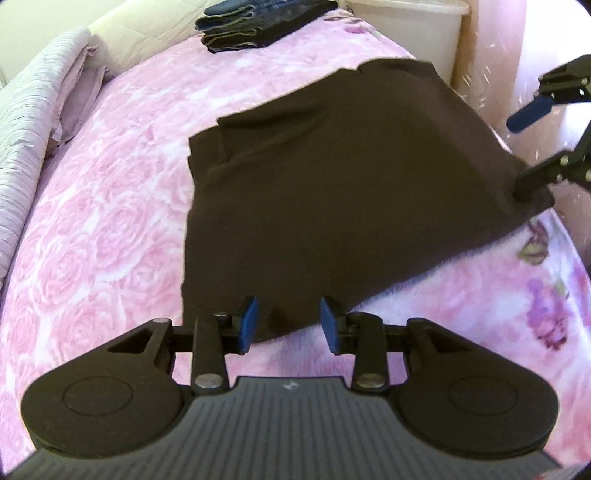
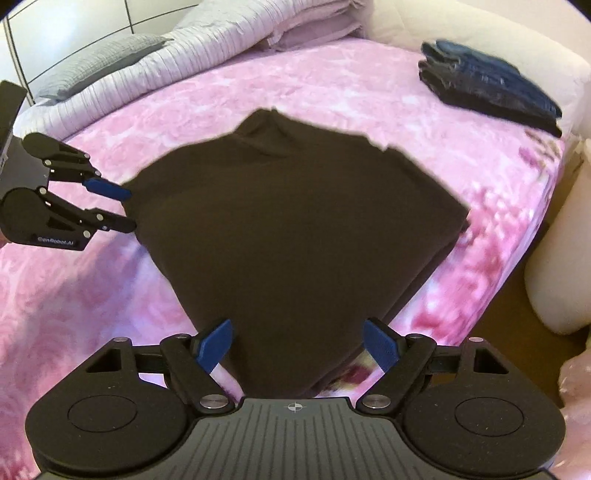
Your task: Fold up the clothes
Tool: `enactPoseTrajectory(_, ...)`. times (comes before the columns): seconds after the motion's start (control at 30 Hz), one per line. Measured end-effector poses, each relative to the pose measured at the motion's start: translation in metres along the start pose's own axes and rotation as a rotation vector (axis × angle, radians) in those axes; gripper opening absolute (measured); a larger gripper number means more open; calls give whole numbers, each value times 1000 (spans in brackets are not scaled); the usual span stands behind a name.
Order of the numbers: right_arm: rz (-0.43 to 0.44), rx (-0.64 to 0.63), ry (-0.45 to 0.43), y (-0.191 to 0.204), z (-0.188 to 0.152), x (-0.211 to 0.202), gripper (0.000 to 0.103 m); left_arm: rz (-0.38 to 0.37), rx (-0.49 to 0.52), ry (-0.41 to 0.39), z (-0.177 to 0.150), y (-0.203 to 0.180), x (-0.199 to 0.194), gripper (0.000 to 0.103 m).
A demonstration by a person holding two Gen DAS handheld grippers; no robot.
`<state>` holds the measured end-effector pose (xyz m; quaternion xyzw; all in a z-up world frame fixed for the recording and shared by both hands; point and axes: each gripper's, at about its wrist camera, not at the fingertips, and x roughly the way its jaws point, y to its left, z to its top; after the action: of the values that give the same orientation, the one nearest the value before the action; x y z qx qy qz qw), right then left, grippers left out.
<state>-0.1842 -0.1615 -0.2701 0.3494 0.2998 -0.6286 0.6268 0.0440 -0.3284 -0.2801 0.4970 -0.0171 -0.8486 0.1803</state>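
A dark brown garment [image 1: 332,192] lies folded flat on the pink rose-patterned bedspread [image 1: 110,221]. My left gripper [image 1: 289,325] hovers over its near corner with the blue pads [image 1: 248,325] apart; the cloth lies between them and is not pinched. The right wrist view shows the left gripper [image 2: 130,208] at the left corner of the garment [image 2: 295,229]. My right gripper [image 2: 298,345] stands wide open over another corner, pads on either side of the cloth. In the left wrist view, the right gripper [image 1: 515,158] has its lower finger at the garment's right corner.
A stack of folded dark and denim clothes [image 2: 491,88] sits at the far side of the bed. A folded lilac quilt [image 2: 221,44] lies along the head end. A white bin [image 1: 417,33] and a pale cushion [image 2: 561,258] stand beyond the bed's edge.
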Motion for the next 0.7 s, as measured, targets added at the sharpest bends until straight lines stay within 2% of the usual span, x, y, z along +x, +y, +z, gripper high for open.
enactPoseTrajectory(0.2,-14,-15,-36,-19,50,-21,82,-12,-13,-45,52,7,-12,32)
enactPoseTrajectory(0.37,-1,-37,-43,-41,90,3,82,-35,-50,-118,106,19,13,33)
enactPoseTrajectory(0.43,18,-24,-41,-52,100,20,82,-86,-121,-140,124,28,31,34)
enactPoseTrajectory(0.5,54,-18,-17,-62,104,40,82,-134,-176,-125,140,35,58,34)
enactPoseTrajectory(0.6,100,-40,39,-78,103,68,82,-164,-179,-67,157,36,103,34)
enactPoseTrajectory(0.7,130,-26,51,-101,97,76,82,-161,-170,-21,158,45,133,44)
